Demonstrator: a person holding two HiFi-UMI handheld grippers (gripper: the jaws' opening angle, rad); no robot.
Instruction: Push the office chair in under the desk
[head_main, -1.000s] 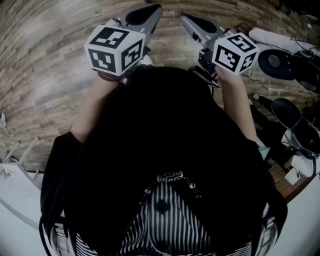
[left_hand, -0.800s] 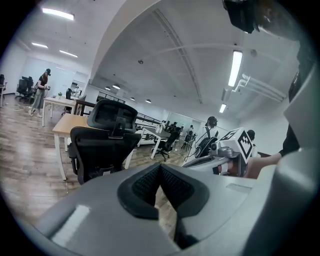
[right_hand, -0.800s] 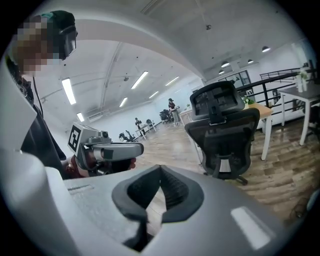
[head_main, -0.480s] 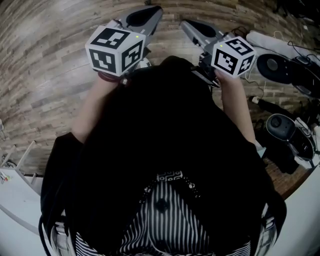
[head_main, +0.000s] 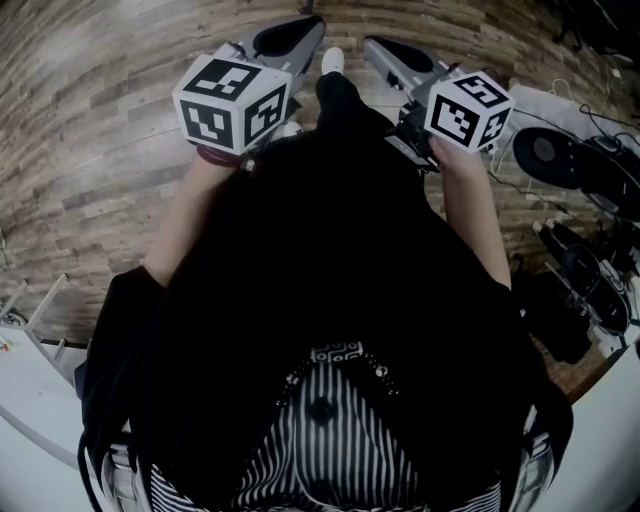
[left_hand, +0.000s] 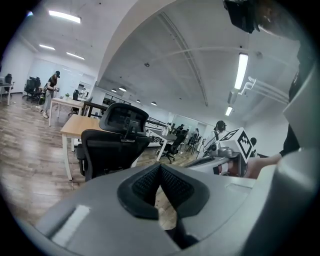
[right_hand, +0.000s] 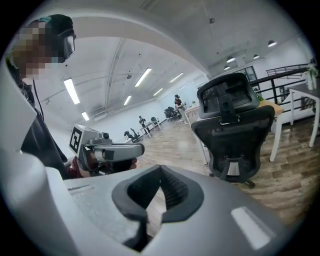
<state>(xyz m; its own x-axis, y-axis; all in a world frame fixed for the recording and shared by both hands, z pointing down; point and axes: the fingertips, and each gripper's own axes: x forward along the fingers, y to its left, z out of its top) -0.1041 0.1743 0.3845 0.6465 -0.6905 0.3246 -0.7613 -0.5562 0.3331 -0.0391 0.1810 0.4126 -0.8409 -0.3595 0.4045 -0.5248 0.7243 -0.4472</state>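
Observation:
A black mesh office chair (left_hand: 112, 145) with a headrest stands some way ahead, its back toward me, in front of a light wooden desk (left_hand: 80, 125). The right gripper view has the same chair (right_hand: 232, 135) at the right. Neither appears in the head view. My left gripper (head_main: 305, 22) and right gripper (head_main: 372, 44) are held out side by side over the wooden floor, well short of the chair. Both are shut with nothing between the jaws, which meet at the left gripper's tip (left_hand: 160, 167) and the right gripper's tip (right_hand: 160, 170).
Plank floor (head_main: 110, 150) lies below me, with my white shoe (head_main: 333, 60) between the grippers. Black round devices and cables (head_main: 560, 160) clutter the floor at the right. A white table edge (head_main: 30, 400) is at the lower left. Other desks, chairs and people stand far off.
The floor and the clutter at the right have slid through the head view as I walk, and my shoe has come into sight between the grippers. Both grippers stay shut and level.

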